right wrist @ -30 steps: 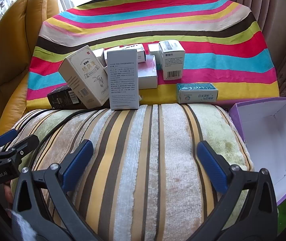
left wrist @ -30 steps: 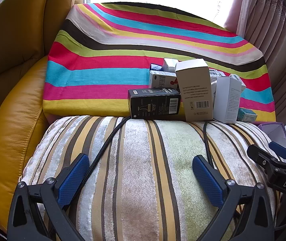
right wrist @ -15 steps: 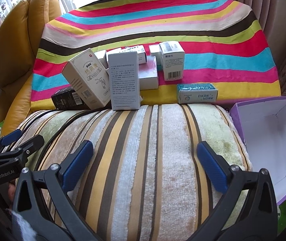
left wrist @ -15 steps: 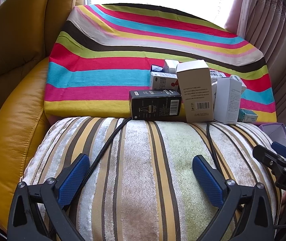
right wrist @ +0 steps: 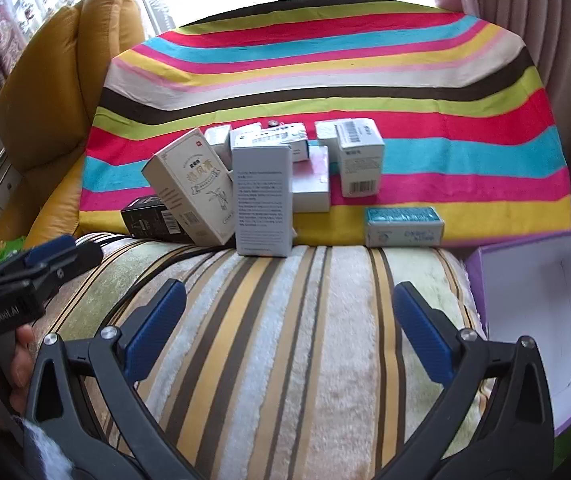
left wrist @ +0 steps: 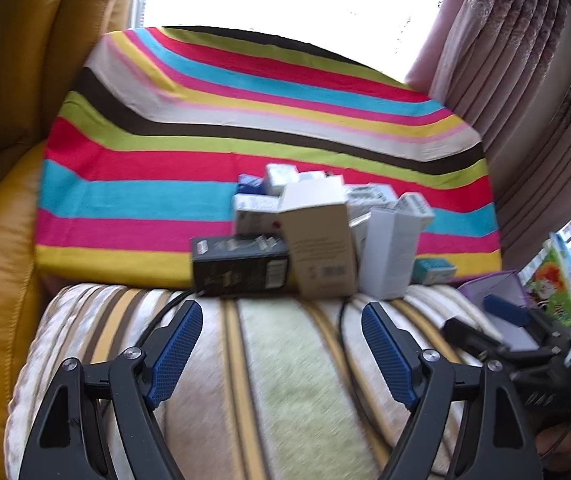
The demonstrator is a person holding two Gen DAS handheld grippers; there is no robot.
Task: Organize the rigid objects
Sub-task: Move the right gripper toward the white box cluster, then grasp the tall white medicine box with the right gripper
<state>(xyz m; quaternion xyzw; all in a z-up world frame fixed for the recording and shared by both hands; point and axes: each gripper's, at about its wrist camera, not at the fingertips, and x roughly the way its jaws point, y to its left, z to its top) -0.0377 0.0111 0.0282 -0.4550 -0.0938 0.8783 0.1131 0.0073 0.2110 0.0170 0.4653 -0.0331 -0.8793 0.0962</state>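
Hovering over a striped cushion (right wrist: 293, 320), both grippers point down at a cluster of boxes. The left gripper (left wrist: 281, 344) has its jaws closing, though a broad gap is between the blue pads (left wrist: 173, 352) and nothing lies in it; only cushion shows there. The right gripper (right wrist: 289, 328) has its fingers spread wide, also with nothing between them.

The boxes stand along the near edge of a bright striped cloth (right wrist: 445, 128), where it meets the cushion's far edge. A black box (right wrist: 153, 222) lies on its side at the left end of the group. A beige box (right wrist: 191, 184) leans tilted against it, touching it. Just right of that a tall white box (right wrist: 263, 200) stands upright at the cushion's edge. Behind these, several smaller white boxes crowd together, among them a barcode box (right wrist: 359, 160) standing upright. A teal box (right wrist: 403, 226) lies flat, apart from the rest, toward the cloth's right near corner.

An open purple box (right wrist: 537, 320) with a white inside sits at the cushion's right edge, empty as far as can be seen. A black cable (left wrist: 157, 316) runs across the cushion's left part. A hand (right wrist: 17, 364) holds the left gripper's handle in the right wrist view. A yellow leather seat (left wrist: 1, 260) flanks the cushion on the left.
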